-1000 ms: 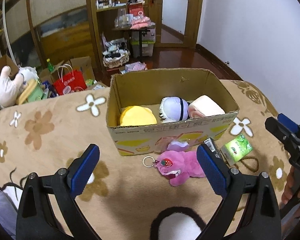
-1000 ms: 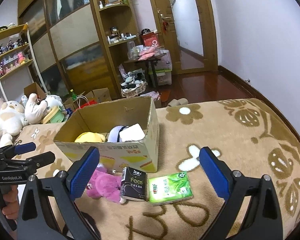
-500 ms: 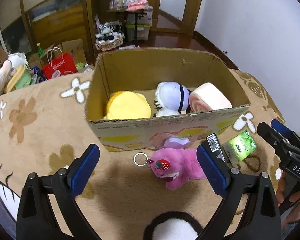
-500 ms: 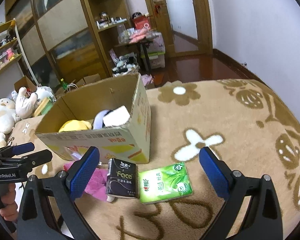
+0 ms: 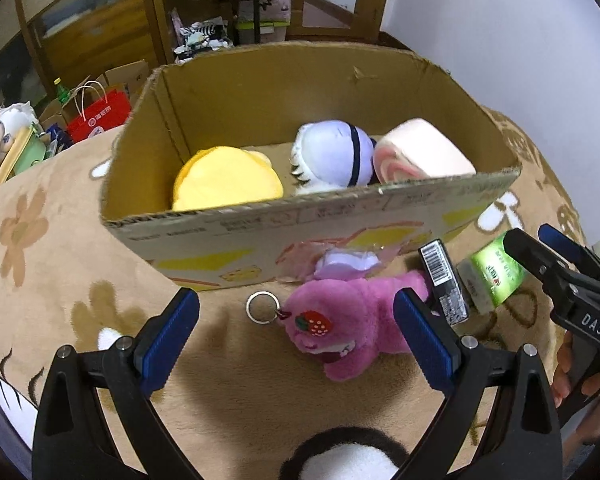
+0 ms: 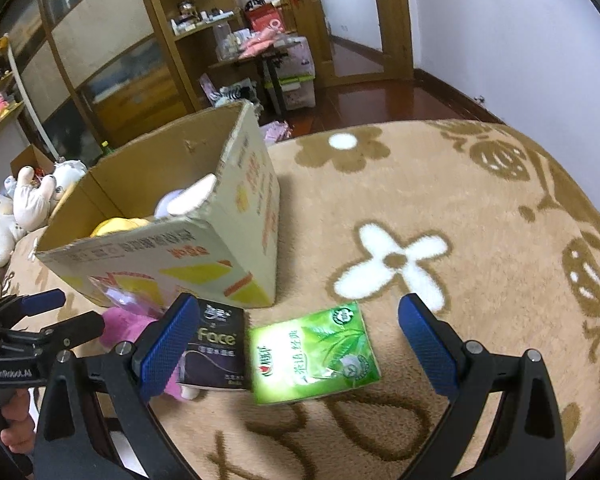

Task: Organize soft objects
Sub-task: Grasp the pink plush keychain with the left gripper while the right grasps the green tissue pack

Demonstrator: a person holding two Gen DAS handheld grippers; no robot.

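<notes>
A cardboard box (image 5: 260,232) (image 6: 204,256) stands on a tan flowered blanket (image 6: 440,208). Inside lie a yellow plush (image 5: 226,180), a white-and-lilac plush (image 5: 332,156) and a pink roll-shaped plush (image 5: 420,152). In front of the box lies a magenta bear plush (image 5: 340,316) with a key ring (image 5: 262,307), with a small lilac item in clear wrap (image 5: 346,260) behind it. My left gripper (image 5: 296,332) is open just above the bear. My right gripper (image 6: 300,340) is open over a green tissue pack (image 6: 314,354) and beside a black tissue pack (image 6: 216,348).
Stuffed animals (image 6: 8,208) lie at the left edge. Beyond the blanket are a red paper bag (image 5: 98,114), open cartons, wooden shelving (image 6: 188,28) and a small table with clutter (image 6: 268,52). A white wall (image 5: 520,40) runs along the right.
Both grippers have moved forward and down toward the items in front of the box. The left now hovers closer over the magenta bear, the right closer over the green pack. Both stay open.
</notes>
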